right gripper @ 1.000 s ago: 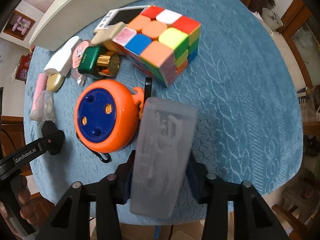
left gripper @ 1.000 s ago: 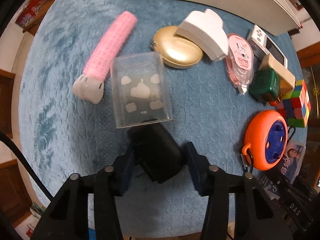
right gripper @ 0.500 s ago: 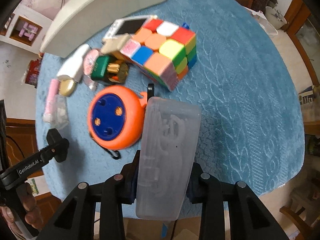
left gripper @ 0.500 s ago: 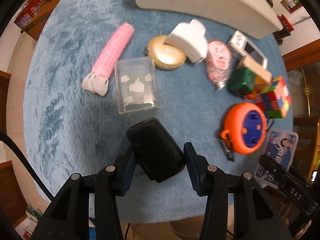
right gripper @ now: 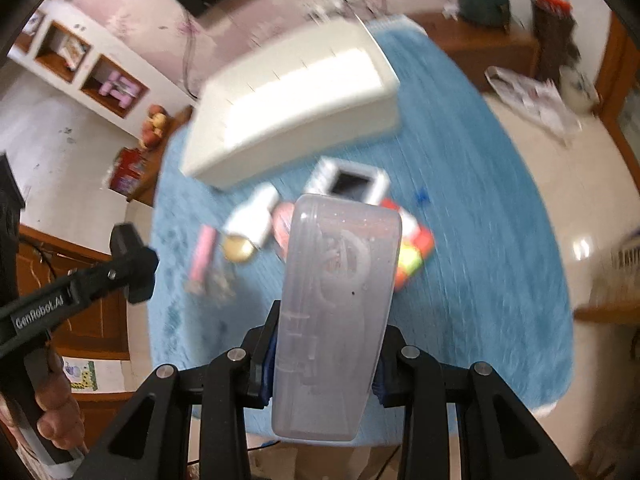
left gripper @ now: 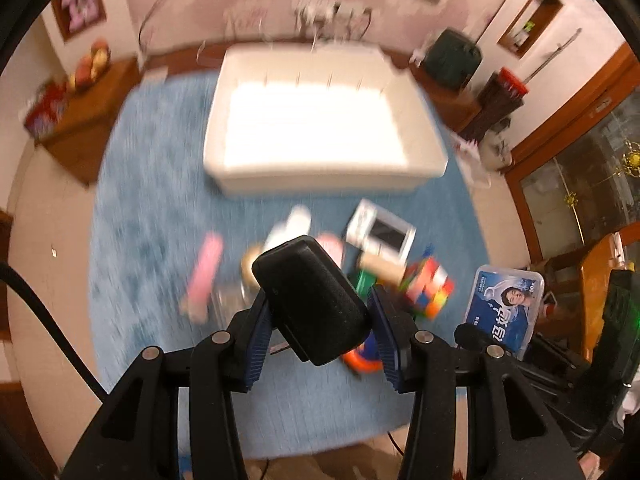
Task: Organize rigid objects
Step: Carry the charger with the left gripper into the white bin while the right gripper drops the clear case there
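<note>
My left gripper [left gripper: 318, 330] is shut on a black case [left gripper: 310, 300] and holds it high above the blue table [left gripper: 152, 184]. My right gripper [right gripper: 324, 352] is shut on a frosted clear plastic box [right gripper: 336, 312], also lifted; that box shows in the left wrist view [left gripper: 504, 306] with its blue label. A white bin [left gripper: 316, 120] stands at the far side of the table, and it shows in the right wrist view [right gripper: 296, 100]. Both views are blurred by motion.
Below lie a pink roller [left gripper: 204, 276], a gold compact [right gripper: 238, 248], a white block [right gripper: 256, 216], a small white device [left gripper: 382, 234], a colour cube [left gripper: 430, 292] and an orange reel [left gripper: 362, 358]. Wooden furniture rings the table.
Both grippers have risen well above the table with their loads and tilted up toward the white bin. The table objects now look smaller and farther.
</note>
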The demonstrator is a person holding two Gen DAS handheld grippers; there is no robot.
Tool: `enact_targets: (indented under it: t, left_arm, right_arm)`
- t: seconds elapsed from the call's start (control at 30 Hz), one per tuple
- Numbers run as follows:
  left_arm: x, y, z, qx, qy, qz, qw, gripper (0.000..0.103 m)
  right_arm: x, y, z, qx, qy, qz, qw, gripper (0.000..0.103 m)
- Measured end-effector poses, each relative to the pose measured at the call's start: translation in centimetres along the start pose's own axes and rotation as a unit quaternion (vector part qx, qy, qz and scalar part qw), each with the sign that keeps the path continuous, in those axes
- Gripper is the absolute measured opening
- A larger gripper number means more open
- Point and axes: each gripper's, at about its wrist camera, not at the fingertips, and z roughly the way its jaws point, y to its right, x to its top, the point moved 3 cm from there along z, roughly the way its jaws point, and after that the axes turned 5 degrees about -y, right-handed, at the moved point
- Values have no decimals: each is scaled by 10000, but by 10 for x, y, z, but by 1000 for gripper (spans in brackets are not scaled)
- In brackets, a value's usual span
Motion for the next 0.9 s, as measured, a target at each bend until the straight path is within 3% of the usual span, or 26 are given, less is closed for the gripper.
enact_targets:
  t: [0.27, 0.43, 0.6, 0.9]
  left_arm:
    - [81, -18, 0, 254, 446, 213, 9985, 50]
    - [135, -39, 43, 359, 567, 175, 9976, 50]
    - [165, -53, 104, 568, 263, 145, 9979, 50]
    - [176, -57, 180, 827, -241, 305, 9958, 50]
  right_arm:
    - [102, -51, -14, -426, 784, -510, 9947, 36]
    - [162, -68, 23, -825, 918, -802, 9891, 36]
    - [205, -58, 102, -1169, 579, -651, 9893, 36]
    - [215, -32, 200, -1388, -283, -384, 9892, 36]
